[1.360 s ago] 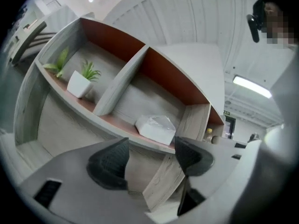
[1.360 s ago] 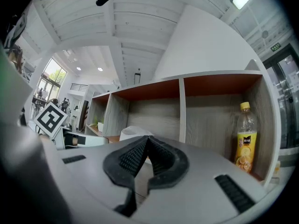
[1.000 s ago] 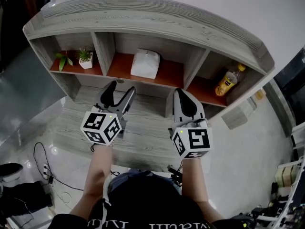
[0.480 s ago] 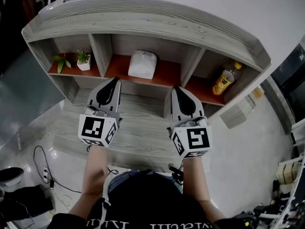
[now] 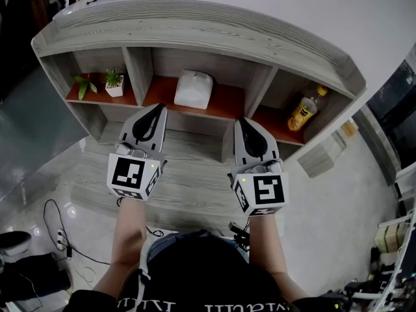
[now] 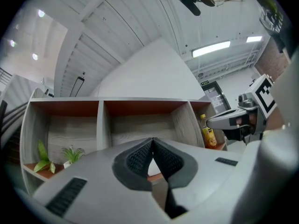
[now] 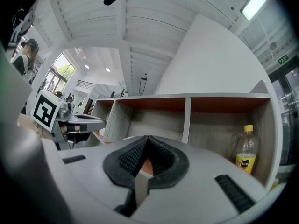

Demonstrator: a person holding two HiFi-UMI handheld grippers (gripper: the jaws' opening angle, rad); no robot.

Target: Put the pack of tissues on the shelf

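The white pack of tissues (image 5: 194,88) lies in the middle compartment of the grey wooden shelf (image 5: 195,28), on its red-brown floor. My left gripper (image 5: 157,109) hovers just in front of and below that compartment, shut with nothing between its pads. My right gripper (image 5: 244,124) is level with it to the right, also shut and empty, below the divider between the middle and right compartments. In the left gripper view the jaws (image 6: 153,141) meet at the tips, and a sliver of the white pack (image 6: 154,169) shows behind them. In the right gripper view the gripper (image 7: 147,139) is shut too.
Two small potted plants (image 5: 115,80) stand in the left compartment. A yellow-labelled bottle (image 5: 304,109) stands in the right one. A lower grey wooden surface (image 5: 188,181) lies under both grippers. Cables (image 5: 58,220) trail over the floor at the left.
My left gripper's jaws have gone from wide open to shut, empty. It shifted slightly forward toward the shelf. The right gripper and the tissue pack stayed where they were.
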